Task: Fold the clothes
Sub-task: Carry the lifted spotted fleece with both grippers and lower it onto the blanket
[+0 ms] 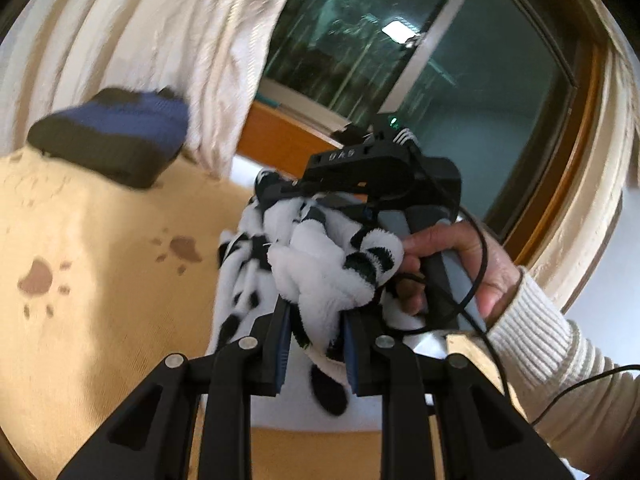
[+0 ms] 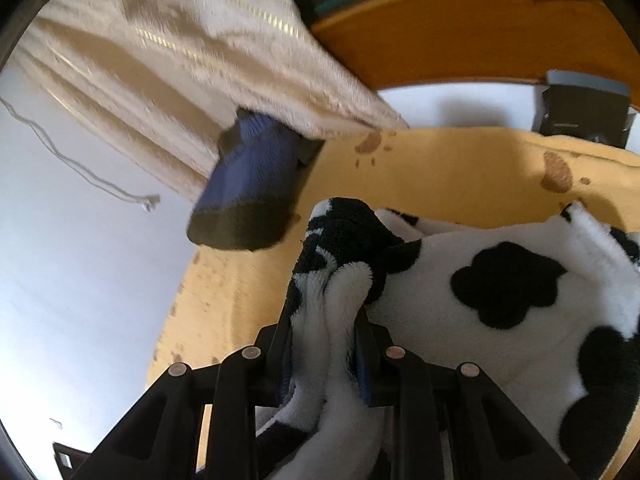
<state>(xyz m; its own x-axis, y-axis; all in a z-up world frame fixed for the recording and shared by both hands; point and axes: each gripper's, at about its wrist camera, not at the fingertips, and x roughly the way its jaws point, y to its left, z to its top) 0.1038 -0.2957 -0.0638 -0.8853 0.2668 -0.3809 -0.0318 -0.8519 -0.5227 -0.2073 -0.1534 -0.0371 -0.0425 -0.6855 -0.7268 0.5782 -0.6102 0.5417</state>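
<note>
Only the left view shows the window (image 1: 460, 92); both grippers' fingers clamp the cow-print fleece (image 2: 460, 304).

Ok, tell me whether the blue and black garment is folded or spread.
Folded: the blue and black garment sits as a compact stacked block on the yellow blanket, edges squared.

left wrist cam sits right behind its fingers (image 1: 280, 344), tilted a bit down, window (image 1: 400, 60) beyond the tips, right wrist cam points steeper down past its fingers (image 2: 286, 344), super close, both catch the cow-print fleece (image 1: 320, 272) (image 2: 500, 280), yellow blanket (image 1: 100, 300) (image 2: 440, 172), folded blue sweater (image 1: 116, 132) (image 2: 256, 184)
</note>
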